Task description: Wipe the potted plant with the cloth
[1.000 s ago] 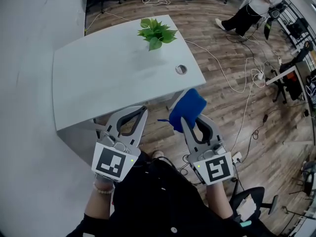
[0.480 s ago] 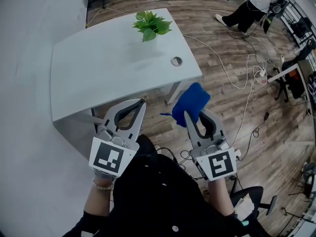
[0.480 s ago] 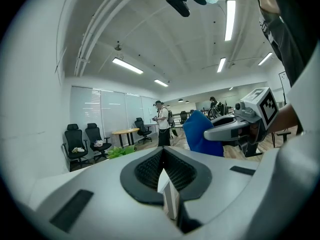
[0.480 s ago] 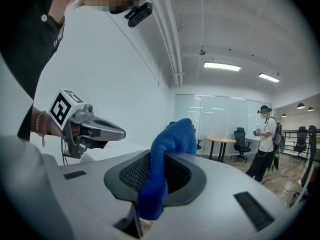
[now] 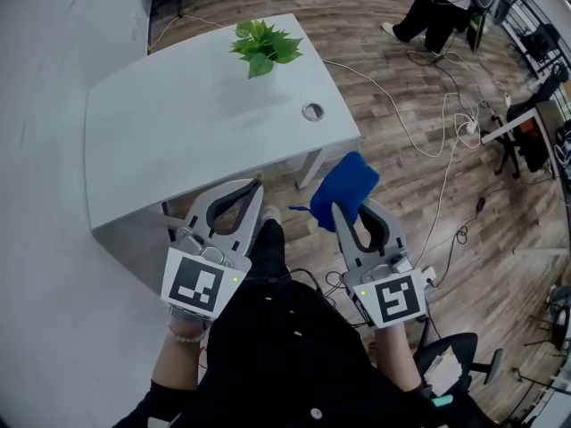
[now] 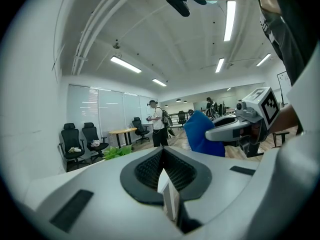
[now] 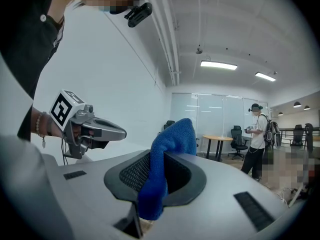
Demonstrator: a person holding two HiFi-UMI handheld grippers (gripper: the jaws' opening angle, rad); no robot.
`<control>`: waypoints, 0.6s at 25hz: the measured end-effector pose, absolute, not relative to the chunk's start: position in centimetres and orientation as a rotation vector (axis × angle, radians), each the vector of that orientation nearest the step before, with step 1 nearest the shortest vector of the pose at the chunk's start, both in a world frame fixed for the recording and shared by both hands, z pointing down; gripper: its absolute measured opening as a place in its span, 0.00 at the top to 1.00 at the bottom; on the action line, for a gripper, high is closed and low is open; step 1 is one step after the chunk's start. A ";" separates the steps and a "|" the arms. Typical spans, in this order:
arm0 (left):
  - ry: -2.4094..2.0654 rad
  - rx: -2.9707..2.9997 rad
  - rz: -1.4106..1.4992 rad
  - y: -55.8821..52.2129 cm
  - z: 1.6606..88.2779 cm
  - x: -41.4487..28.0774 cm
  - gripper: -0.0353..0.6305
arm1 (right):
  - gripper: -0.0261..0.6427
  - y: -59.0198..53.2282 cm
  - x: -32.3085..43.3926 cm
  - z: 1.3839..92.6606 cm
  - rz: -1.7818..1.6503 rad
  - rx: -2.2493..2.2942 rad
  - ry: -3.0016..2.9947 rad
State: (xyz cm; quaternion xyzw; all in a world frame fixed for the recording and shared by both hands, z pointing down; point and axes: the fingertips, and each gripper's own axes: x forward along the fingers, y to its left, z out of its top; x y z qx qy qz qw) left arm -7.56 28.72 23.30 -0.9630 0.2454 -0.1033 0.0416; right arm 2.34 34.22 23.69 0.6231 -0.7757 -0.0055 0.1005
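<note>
The potted plant (image 5: 259, 47), green and leafy, stands at the far side of the white table (image 5: 178, 141); its leaves also show low in the left gripper view (image 6: 117, 152). My right gripper (image 5: 343, 205) is shut on a blue cloth (image 5: 346, 184), off the table's near right corner above the floor. The cloth (image 7: 170, 149) bunches up between the jaws. My left gripper (image 5: 252, 185) is shut and empty, at the table's near edge. Both grippers are well short of the plant. Each sees the other: the right gripper with the cloth (image 6: 200, 134), the left gripper (image 7: 95, 129).
A round cable grommet (image 5: 312, 111) sits in the table near its right edge. Cables (image 5: 419, 132) trail over the wooden floor to the right. A person (image 5: 437, 12) stands at the far right among office chairs. A wall (image 5: 45, 78) runs along the left.
Both grippers have edged forward toward the table, the cloth still in the right one. Table and plant have slid up and left in the head view. A shoe now shows between the grippers.
</note>
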 end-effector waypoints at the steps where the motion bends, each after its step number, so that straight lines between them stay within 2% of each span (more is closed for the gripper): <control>1: 0.743 -2.950 -0.315 28.4 23.4 -7.3 0.93 | 0.82 34.1 2.5 23.8 -0.016 1.844 -2.288; 15: 0.676 -2.982 -0.298 20.6 24.2 -3.0 0.93 | 0.82 26.8 6.8 24.3 -0.003 1.885 -2.224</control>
